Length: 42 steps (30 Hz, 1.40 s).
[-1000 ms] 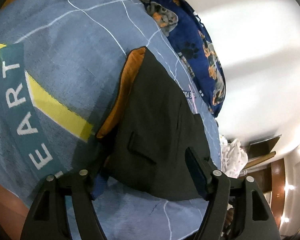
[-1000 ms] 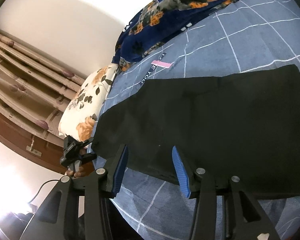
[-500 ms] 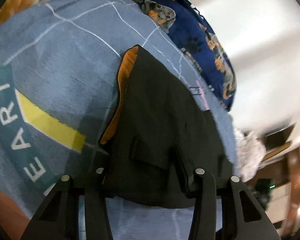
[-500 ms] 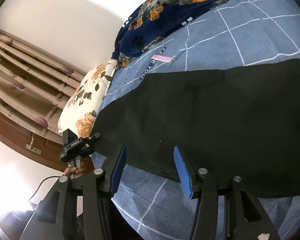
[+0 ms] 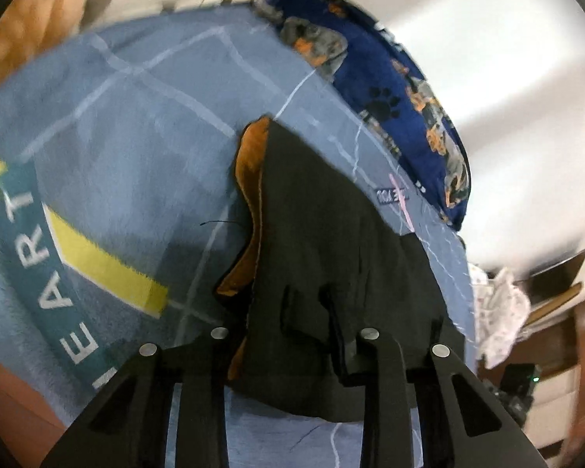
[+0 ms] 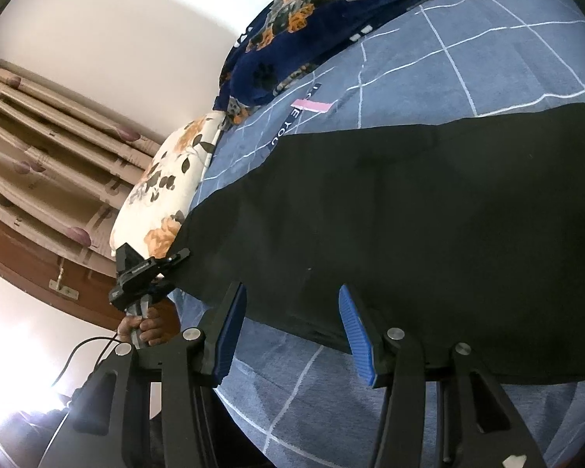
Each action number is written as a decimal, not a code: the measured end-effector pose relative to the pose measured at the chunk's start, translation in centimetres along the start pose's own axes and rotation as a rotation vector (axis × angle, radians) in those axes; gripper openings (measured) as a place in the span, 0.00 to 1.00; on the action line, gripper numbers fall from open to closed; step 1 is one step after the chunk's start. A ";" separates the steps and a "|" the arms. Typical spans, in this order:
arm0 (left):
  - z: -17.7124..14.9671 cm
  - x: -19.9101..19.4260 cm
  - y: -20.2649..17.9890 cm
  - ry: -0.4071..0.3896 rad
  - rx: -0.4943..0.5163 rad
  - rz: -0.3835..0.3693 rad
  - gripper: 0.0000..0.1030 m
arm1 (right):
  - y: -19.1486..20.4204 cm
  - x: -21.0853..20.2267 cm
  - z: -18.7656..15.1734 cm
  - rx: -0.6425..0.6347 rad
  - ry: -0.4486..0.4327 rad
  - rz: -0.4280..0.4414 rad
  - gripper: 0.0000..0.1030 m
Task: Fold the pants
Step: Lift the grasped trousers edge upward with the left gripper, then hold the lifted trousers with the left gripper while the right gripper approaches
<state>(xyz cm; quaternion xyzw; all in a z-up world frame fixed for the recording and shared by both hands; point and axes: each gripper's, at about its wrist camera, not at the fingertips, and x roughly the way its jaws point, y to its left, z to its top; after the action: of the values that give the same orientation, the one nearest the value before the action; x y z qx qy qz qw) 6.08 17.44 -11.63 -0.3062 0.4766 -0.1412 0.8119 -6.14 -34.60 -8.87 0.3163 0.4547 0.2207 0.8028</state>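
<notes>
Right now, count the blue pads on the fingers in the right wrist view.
2: one on each finger, left pad and right pad, both at the black pants' near edge. None looks hidden.

bedspread (image 5: 109, 148) — teal band: "EART" | dark strip (image 6: 292, 119) — "YOU"

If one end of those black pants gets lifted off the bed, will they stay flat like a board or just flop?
Probably flop: the pants lie limp on the bedspread, and where the left gripper has just been closing on the waist end the cloth bunches and curls, showing its orange lining. They look thin, so likely light, the far end trailing.
</notes>
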 end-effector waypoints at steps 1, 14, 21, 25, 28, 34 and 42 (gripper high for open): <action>0.0 -0.2 -0.8 -0.015 0.027 0.015 0.28 | 0.0 0.0 0.0 0.001 -0.002 0.000 0.46; -1.4 -4.0 -13.1 -0.194 0.380 0.084 0.28 | -0.7 0.1 0.3 0.027 -0.016 0.009 0.46; -2.0 -3.4 -16.9 -0.214 0.481 0.110 0.27 | -1.0 0.0 0.5 0.046 -0.028 0.018 0.46; -2.3 -3.1 -18.1 -0.214 0.498 0.106 0.27 | -1.5 -0.1 0.4 0.073 -0.036 0.032 0.46; -2.5 -3.0 -18.6 -0.218 0.509 0.097 0.27 | -1.7 -0.2 0.5 0.082 -0.041 0.034 0.46; -2.9 -2.6 -19.9 -0.220 0.530 0.081 0.27 | -1.7 -0.1 0.5 0.084 -0.043 0.034 0.46; -3.7 -2.0 -21.6 -0.207 0.542 0.036 0.27 | -2.1 -0.2 0.7 0.109 -0.057 0.045 0.47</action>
<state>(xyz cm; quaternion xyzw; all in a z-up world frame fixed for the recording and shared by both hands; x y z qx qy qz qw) 3.25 0.48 2.09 -0.0822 0.3416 -0.2170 0.9108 -5.52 -36.38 -9.96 0.3759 0.4359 0.2045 0.7918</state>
